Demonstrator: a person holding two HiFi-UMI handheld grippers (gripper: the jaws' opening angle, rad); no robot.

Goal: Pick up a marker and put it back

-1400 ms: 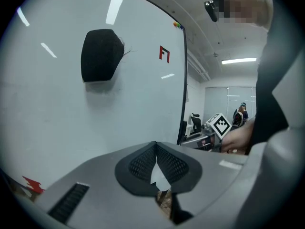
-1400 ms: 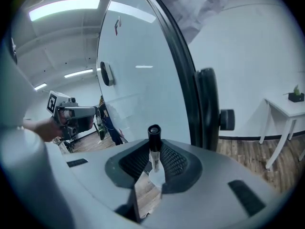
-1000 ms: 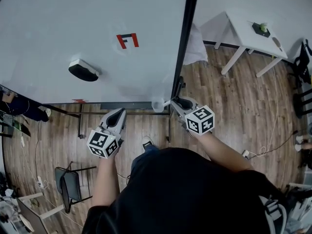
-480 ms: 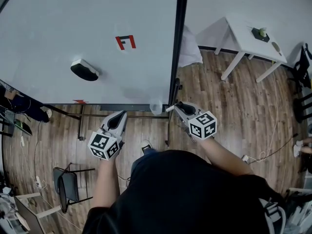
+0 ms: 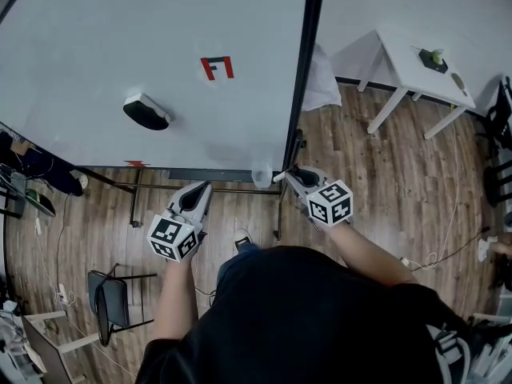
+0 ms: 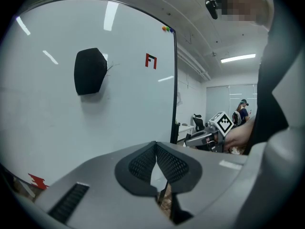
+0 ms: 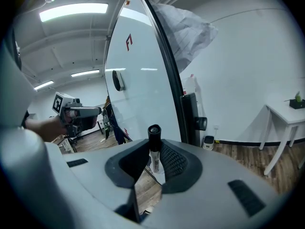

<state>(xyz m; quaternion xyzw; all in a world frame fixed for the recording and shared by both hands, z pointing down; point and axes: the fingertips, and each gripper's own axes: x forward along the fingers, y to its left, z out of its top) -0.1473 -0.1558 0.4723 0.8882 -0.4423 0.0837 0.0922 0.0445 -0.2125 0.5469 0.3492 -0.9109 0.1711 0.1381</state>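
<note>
My right gripper [image 5: 286, 174] is shut on a marker [image 7: 154, 133] with a black cap and a white body. The marker stands upright between the pads in the right gripper view. In the head view its pale end [image 5: 278, 178] pokes out towards a clear cup [image 5: 262, 174] at the whiteboard's [image 5: 120, 46] lower right corner. My left gripper [image 5: 196, 193] hangs just below the board's bottom edge, shut with nothing between its pads [image 6: 167, 161]. In the left gripper view the jaw tips meet in front of the board.
A black eraser [image 5: 146, 112] and a red mark [image 5: 217, 68] are on the board. The black frame post [image 5: 302, 70] has a white cloth [image 5: 322, 78] behind it. A white table [image 5: 416, 58] stands at the right and a chair [image 5: 112, 302] at the lower left, on a wood floor.
The head view has swayed a little left and back. Both grippers stay in nearly the same place, and the right one still holds the marker.
</note>
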